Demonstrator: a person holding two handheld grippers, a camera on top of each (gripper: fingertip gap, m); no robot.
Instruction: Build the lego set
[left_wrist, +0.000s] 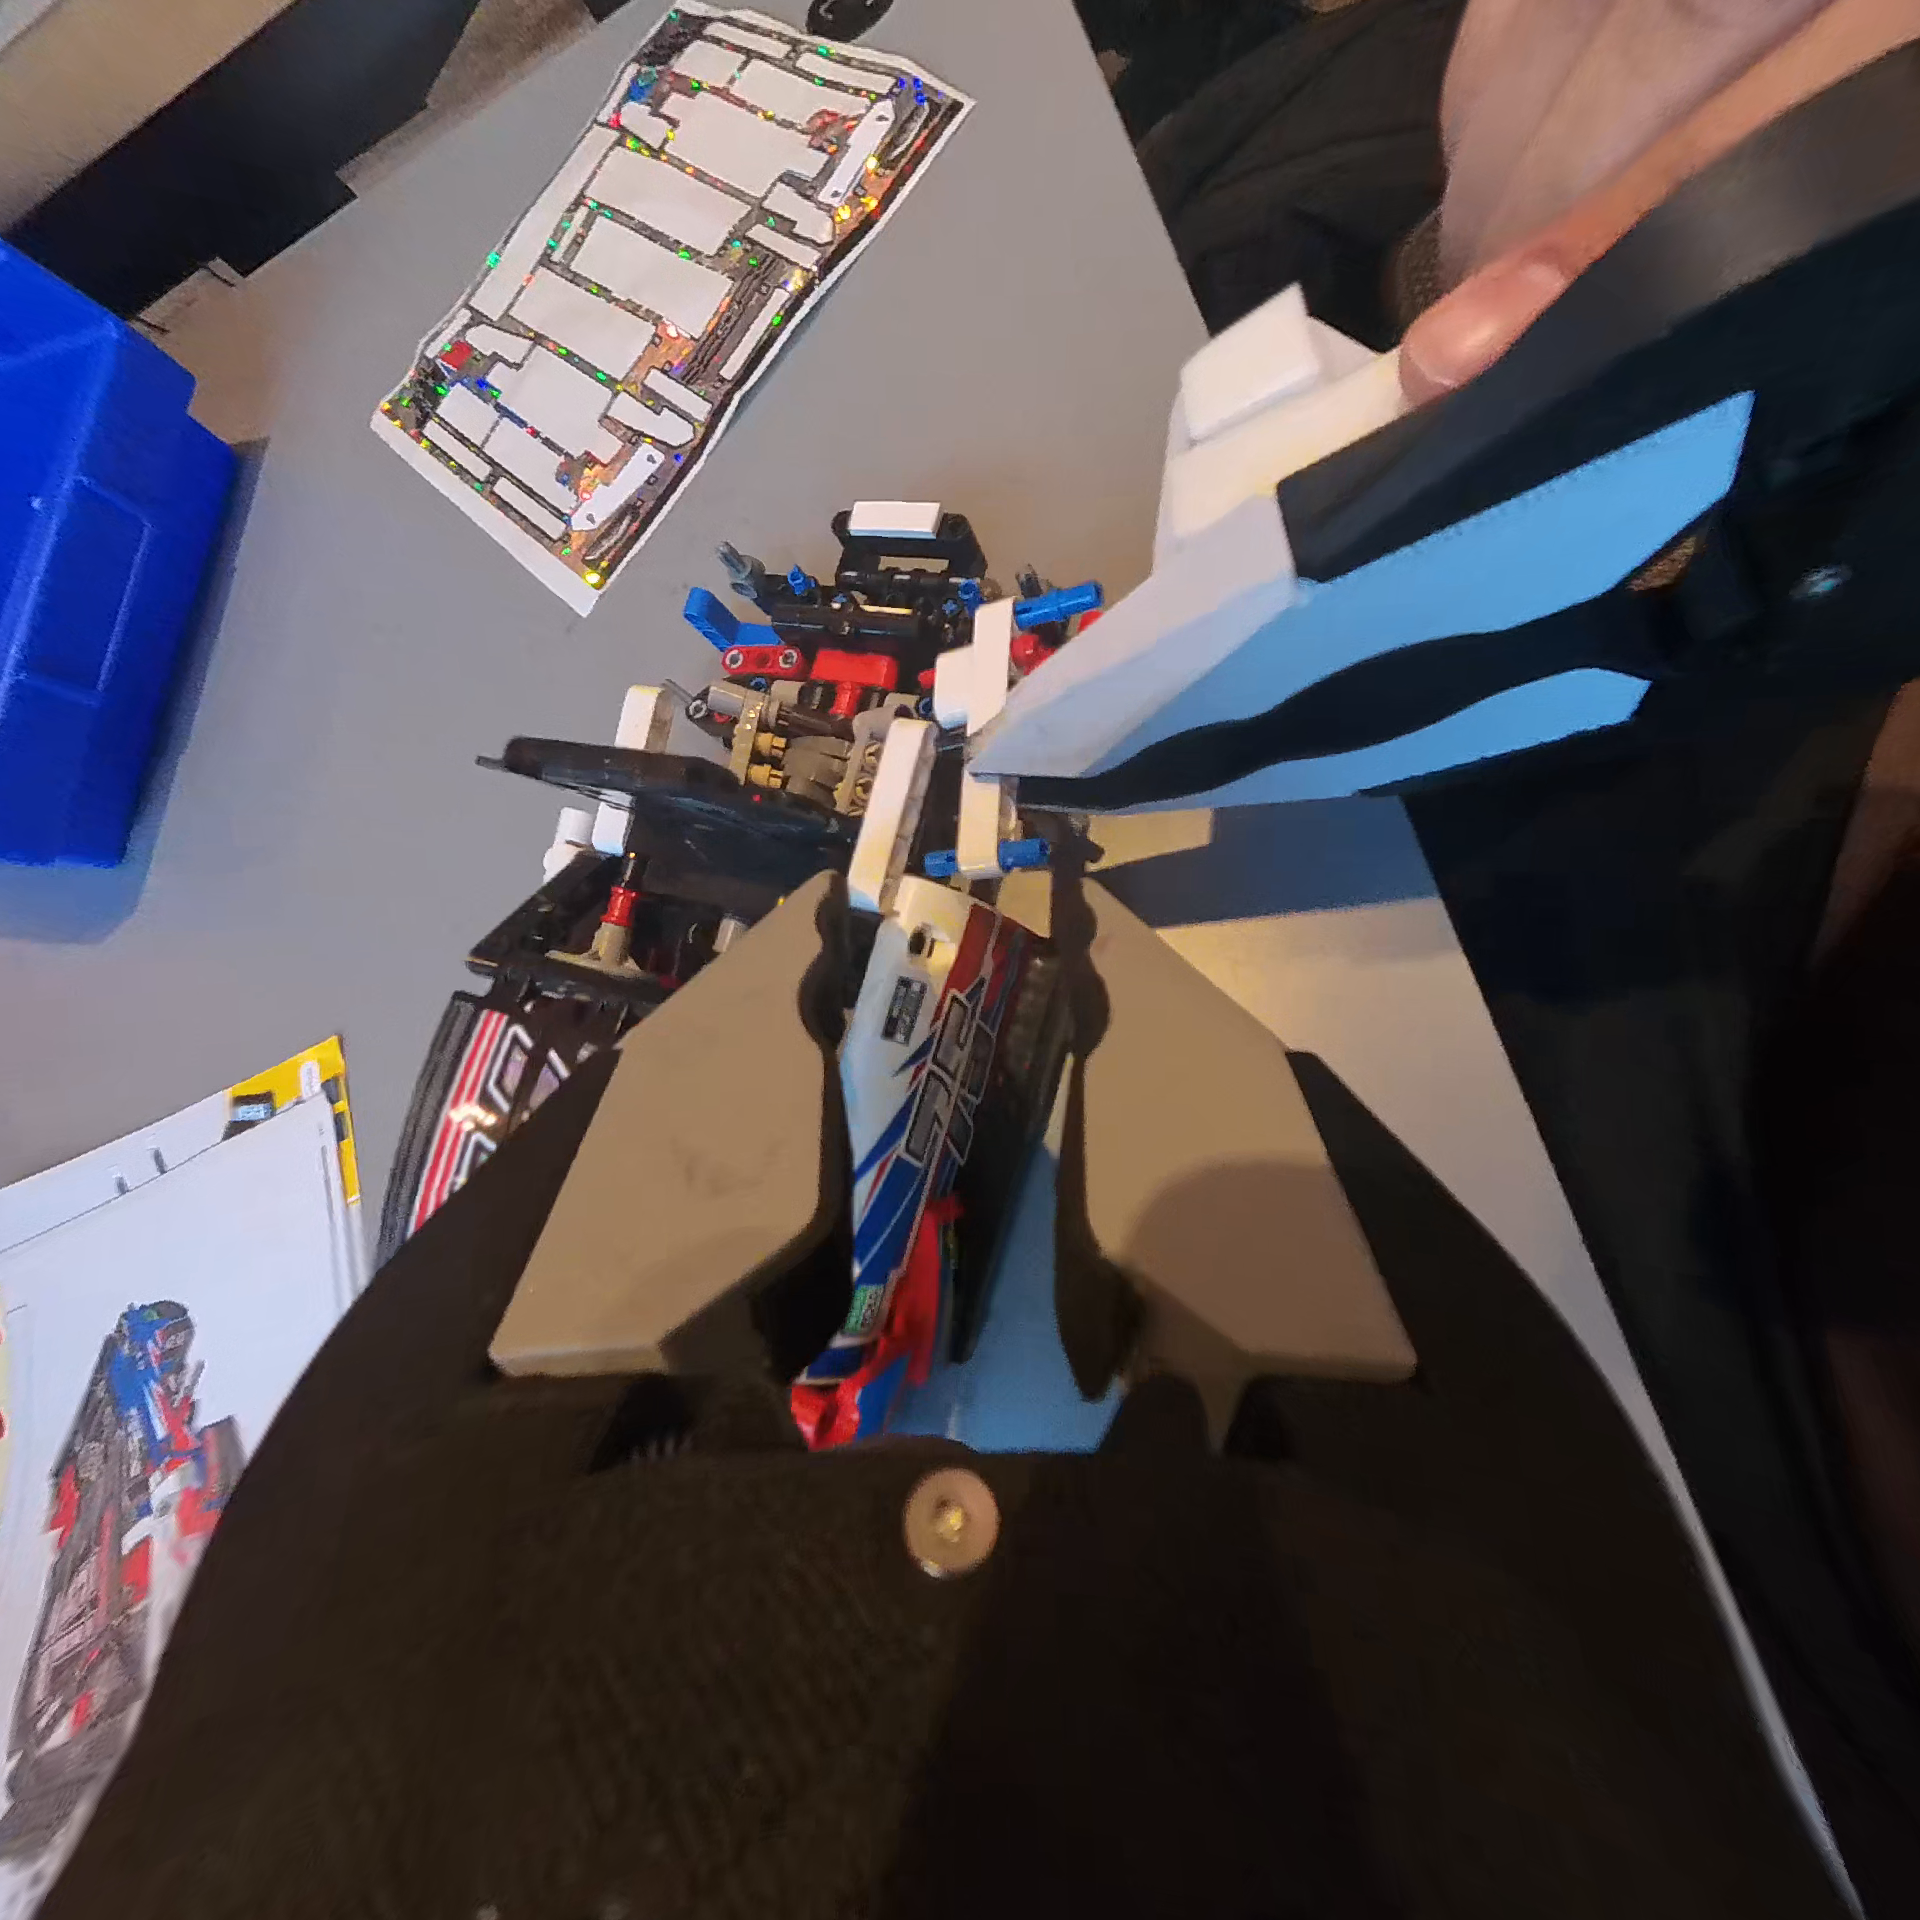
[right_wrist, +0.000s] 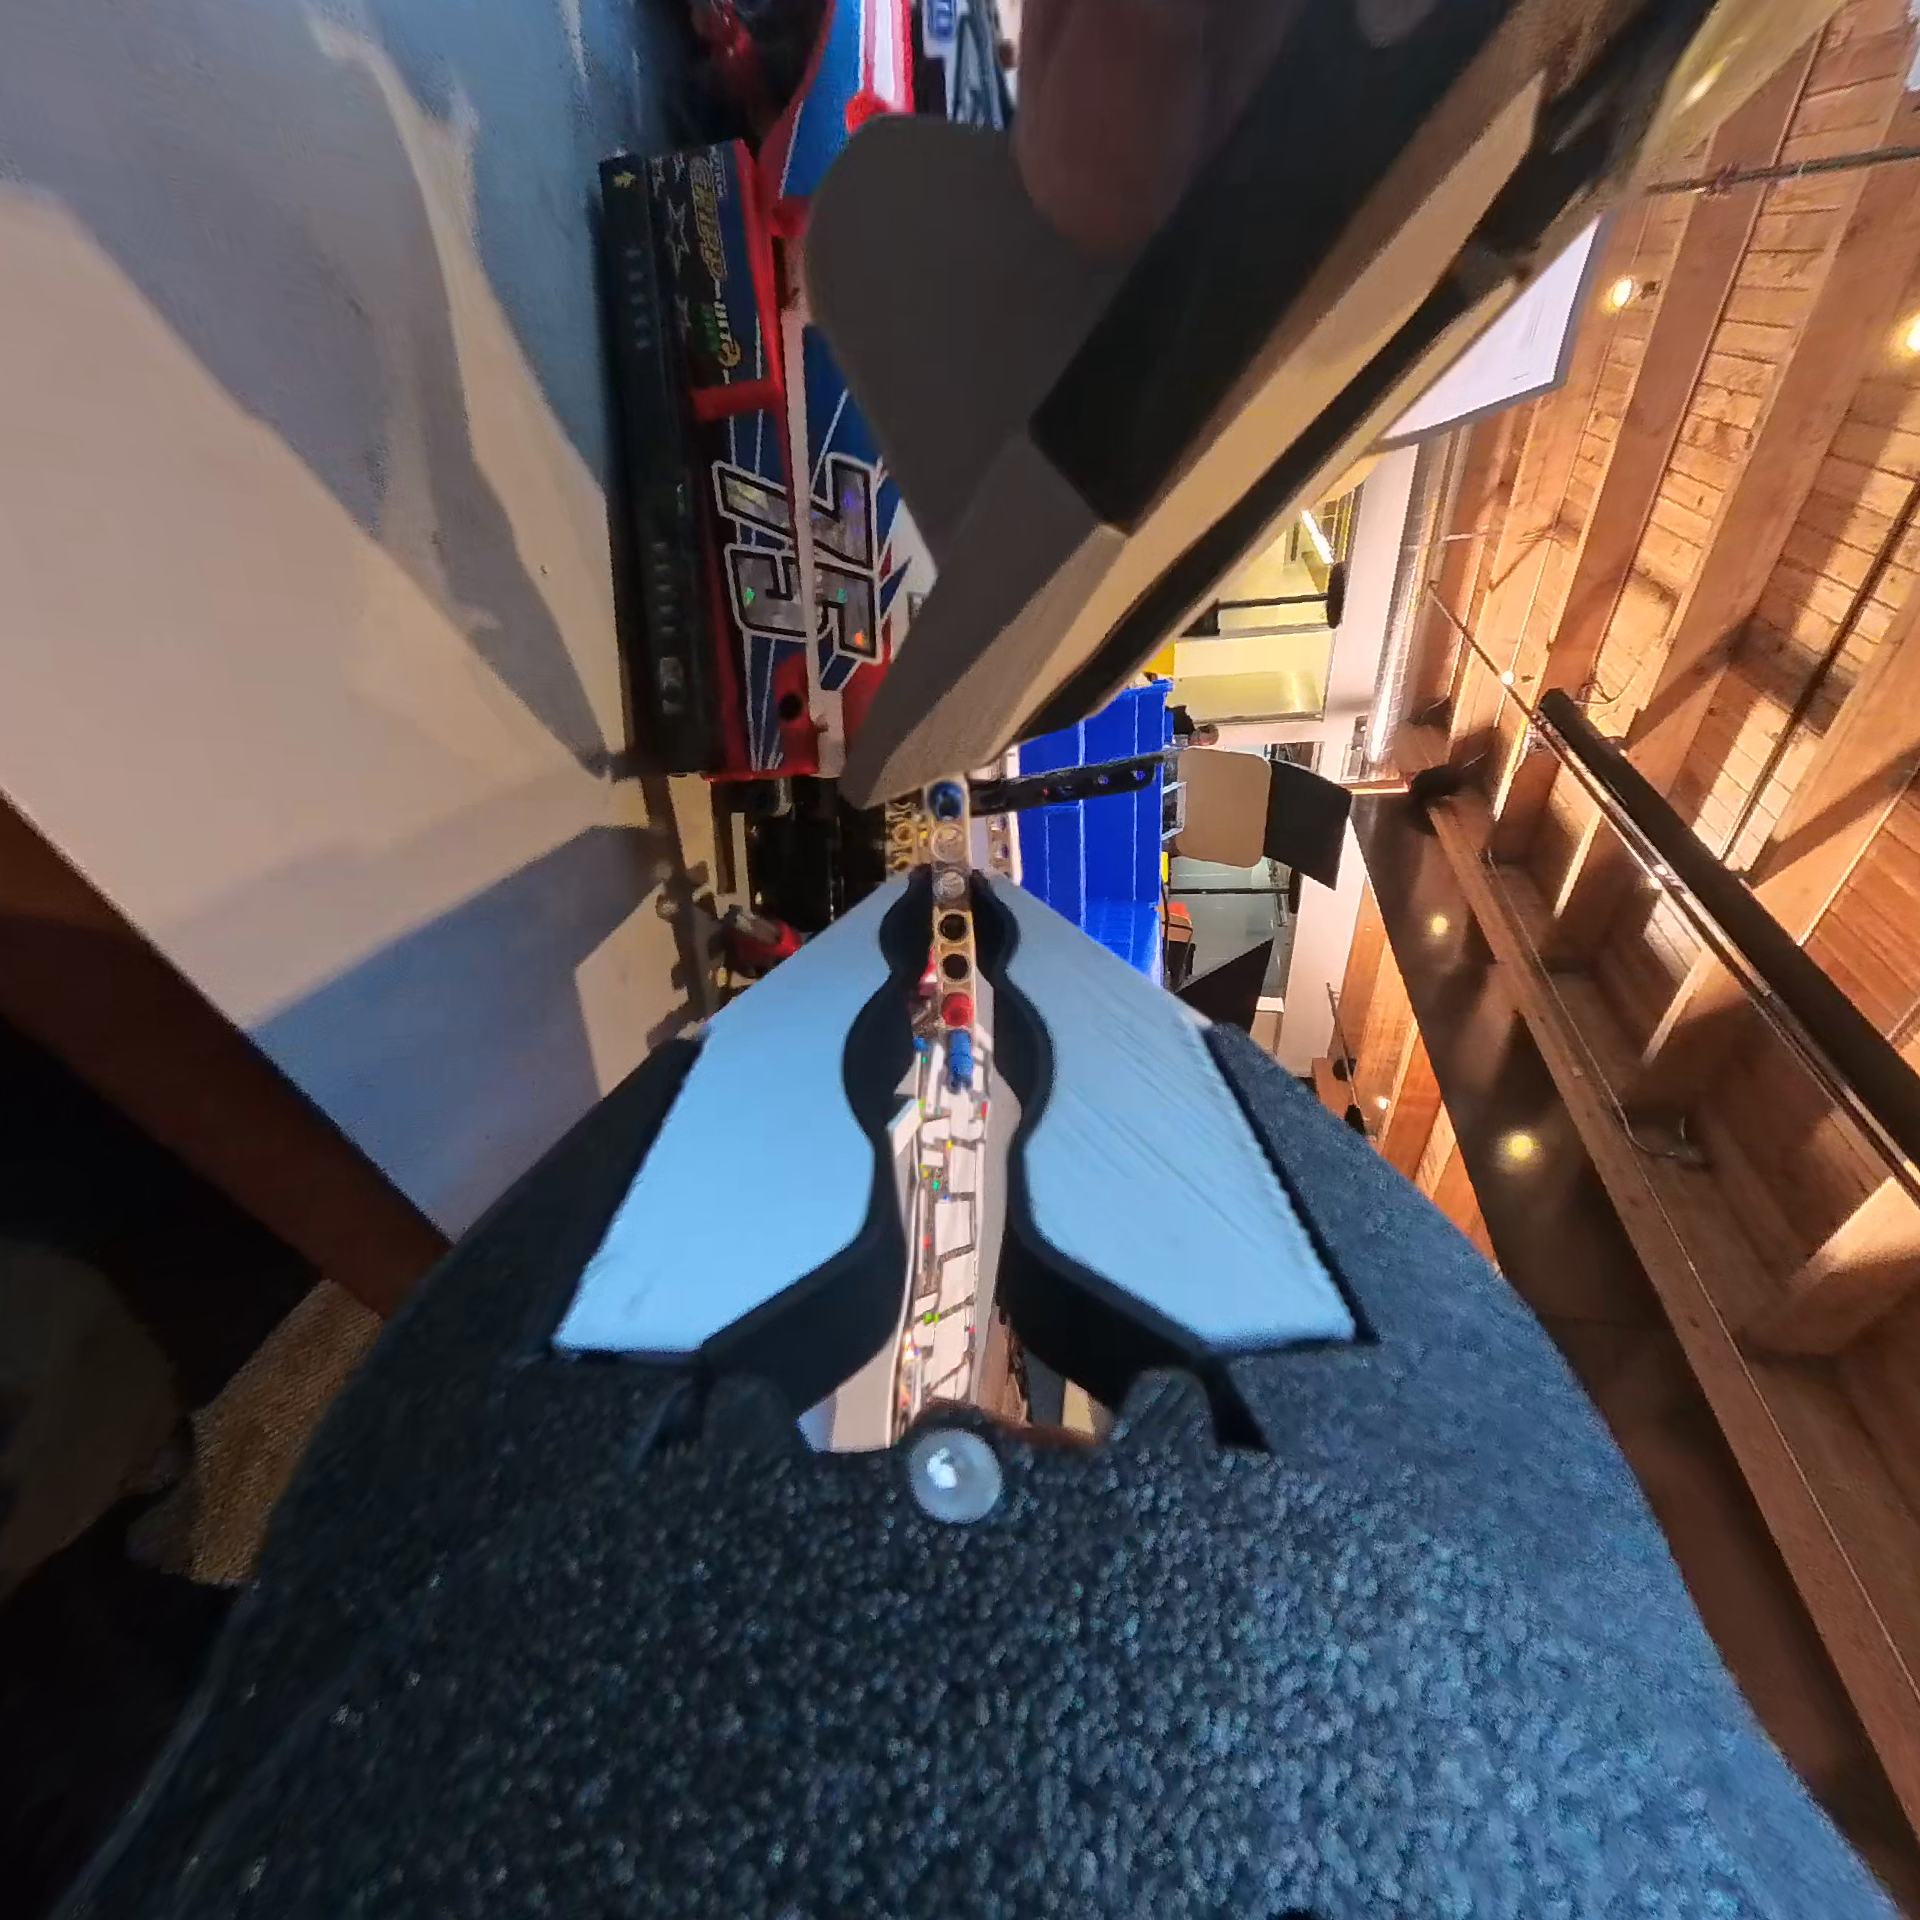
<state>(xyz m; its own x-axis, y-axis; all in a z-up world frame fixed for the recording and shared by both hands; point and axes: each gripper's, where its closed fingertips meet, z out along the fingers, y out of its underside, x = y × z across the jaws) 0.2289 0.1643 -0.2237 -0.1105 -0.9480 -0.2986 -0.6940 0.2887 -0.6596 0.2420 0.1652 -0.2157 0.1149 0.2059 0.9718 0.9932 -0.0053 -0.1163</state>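
Observation:
The lego car (left_wrist: 790, 790), black with red, white and blue stickered panels, lies on the grey table (left_wrist: 312, 675). My left gripper (left_wrist: 951, 894), with grey fingers, is shut on the car's white, red and blue side panel (left_wrist: 935, 1091). My right gripper (right_wrist: 954, 883), with pale blue fingers, is shut on a thin pale beam with holes (right_wrist: 951, 935) at the car's middle. In the left wrist view the right gripper (left_wrist: 997, 764) comes in from the right, its tips at the white beams. In the right wrist view the left gripper's grey finger (right_wrist: 966, 436) covers part of the car (right_wrist: 748, 520).
A used sticker sheet (left_wrist: 675, 291) lies at the far side of the table. A blue bin (left_wrist: 94, 561) stands at the left; more blue bins (right_wrist: 1091, 810) show behind. The instruction booklet (left_wrist: 177, 1351) lies at the near left. A hand (left_wrist: 1558, 156) holds the right gripper. Less than 4 cm separates the two grippers' tips.

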